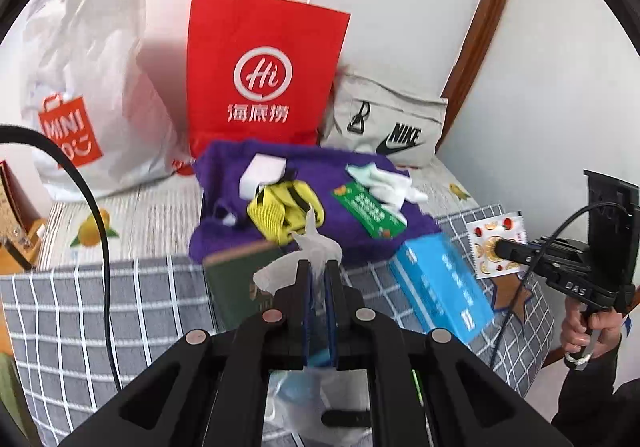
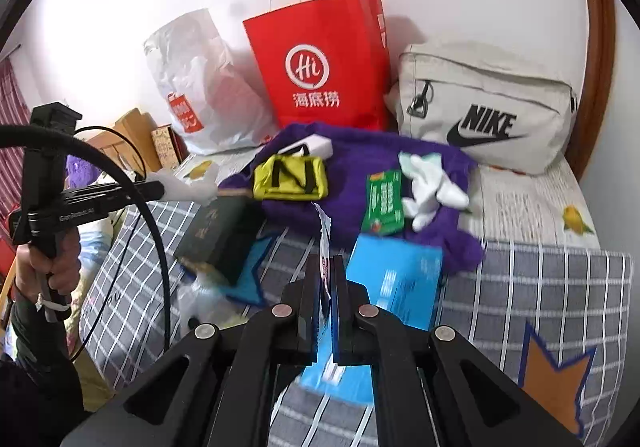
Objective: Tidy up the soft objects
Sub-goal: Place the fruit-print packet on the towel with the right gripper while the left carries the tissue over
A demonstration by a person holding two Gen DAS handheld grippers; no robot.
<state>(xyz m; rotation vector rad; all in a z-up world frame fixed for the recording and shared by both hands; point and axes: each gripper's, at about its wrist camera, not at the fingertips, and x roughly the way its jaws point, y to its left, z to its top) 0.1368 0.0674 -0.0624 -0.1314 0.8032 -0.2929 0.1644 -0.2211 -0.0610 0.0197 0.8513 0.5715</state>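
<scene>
1. The bed [image 2: 540, 275] ends at the wall behind the red bag [image 1: 264, 75]; the grey check cloth in front is partly bare
2. The left gripper [image 1: 318, 271] pinches a clear bag [image 1: 316, 247], its tip pointing up
3. The right gripper [image 2: 330, 267] pinches a fruit packet [image 1: 496, 243] by its edge

free: checked blanket [image 2: 540, 275] right | blocked: red bag [image 2: 320, 63], Nike bag [image 2: 480, 103] behind, seemingly against wall

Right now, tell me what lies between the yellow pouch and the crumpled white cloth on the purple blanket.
A green packet lies there, between the yellow pouch and the white cloth; both wrist views show it.
</scene>
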